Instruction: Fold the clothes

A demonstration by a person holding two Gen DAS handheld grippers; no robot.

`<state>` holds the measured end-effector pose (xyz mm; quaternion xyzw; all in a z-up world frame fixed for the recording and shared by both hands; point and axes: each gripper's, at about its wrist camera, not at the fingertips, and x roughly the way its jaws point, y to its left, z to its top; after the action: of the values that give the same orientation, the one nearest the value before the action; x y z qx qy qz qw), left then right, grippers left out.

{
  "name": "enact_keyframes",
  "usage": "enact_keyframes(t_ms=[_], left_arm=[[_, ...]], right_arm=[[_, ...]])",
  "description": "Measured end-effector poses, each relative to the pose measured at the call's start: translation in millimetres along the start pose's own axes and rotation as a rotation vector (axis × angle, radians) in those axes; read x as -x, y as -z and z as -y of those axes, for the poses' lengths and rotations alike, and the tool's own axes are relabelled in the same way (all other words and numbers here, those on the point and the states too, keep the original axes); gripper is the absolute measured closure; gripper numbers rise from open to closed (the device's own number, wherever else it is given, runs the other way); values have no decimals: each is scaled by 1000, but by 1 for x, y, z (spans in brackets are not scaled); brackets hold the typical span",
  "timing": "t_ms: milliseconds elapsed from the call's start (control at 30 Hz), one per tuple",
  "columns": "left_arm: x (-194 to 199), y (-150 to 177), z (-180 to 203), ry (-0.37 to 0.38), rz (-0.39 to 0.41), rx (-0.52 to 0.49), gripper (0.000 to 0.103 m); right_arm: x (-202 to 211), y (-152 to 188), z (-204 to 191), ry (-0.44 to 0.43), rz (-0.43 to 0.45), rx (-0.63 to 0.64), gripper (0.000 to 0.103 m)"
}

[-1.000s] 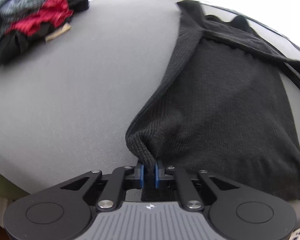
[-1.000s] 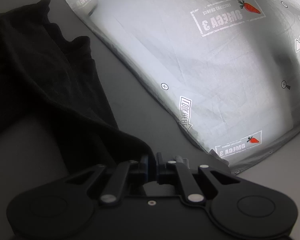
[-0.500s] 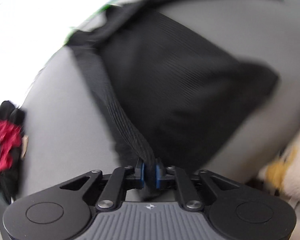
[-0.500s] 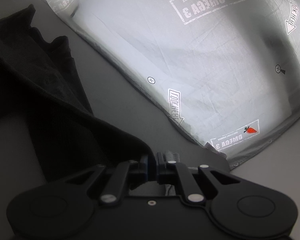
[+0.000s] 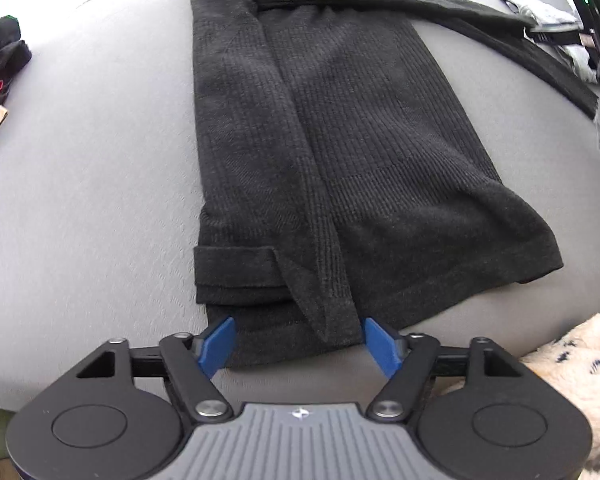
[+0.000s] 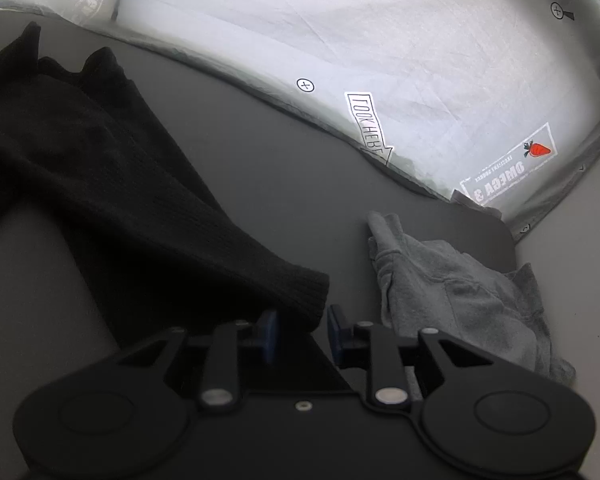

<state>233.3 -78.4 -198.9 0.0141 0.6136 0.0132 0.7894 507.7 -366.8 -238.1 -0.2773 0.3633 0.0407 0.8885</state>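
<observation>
1. Both tongs have just been opening and have let go of the black knit sweater [image 5: 340, 152], which now lies flat, folded lengthwise, on the grey worktop [image 5: 92, 184].
2. Left tongs [image 5: 298, 342] gape wide astride its hem, pads clear.
3. Right tongs [image 6: 302, 334] stand partly open around a cuff, gripping nothing.
4. Bare worktop lies left; a white sheet [image 6: 380, 40] reads "LOOK HERE".

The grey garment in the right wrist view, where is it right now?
The crumpled grey garment lies low on the right of that view, on the grey surface, just right of the black sweater cuff and below the white printed sheet.
</observation>
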Motion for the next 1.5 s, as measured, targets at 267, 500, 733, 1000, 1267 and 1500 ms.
enact_keyframes(t_ms=[267, 500, 733, 1000, 1267, 1500], left_arm=[[15, 16, -19, 69, 36, 109, 24], [22, 19, -54, 102, 177, 260, 19], [5, 0, -89, 191, 277, 450, 20], [-24, -12, -99, 323, 255, 442, 94], [-30, 18, -113, 488, 139, 310, 94], [-30, 35, -128, 495, 106, 315, 94]], right_arm=[[22, 17, 12, -82, -47, -144, 41], [67, 34, -14, -232, -52, -267, 33], [118, 48, -78, -394, -67, -239, 34], [171, 44, -130, -509, -25, -210, 41], [192, 54, -138, -443, -65, -255, 41], [205, 57, -136, -448, -88, -359, 41]])
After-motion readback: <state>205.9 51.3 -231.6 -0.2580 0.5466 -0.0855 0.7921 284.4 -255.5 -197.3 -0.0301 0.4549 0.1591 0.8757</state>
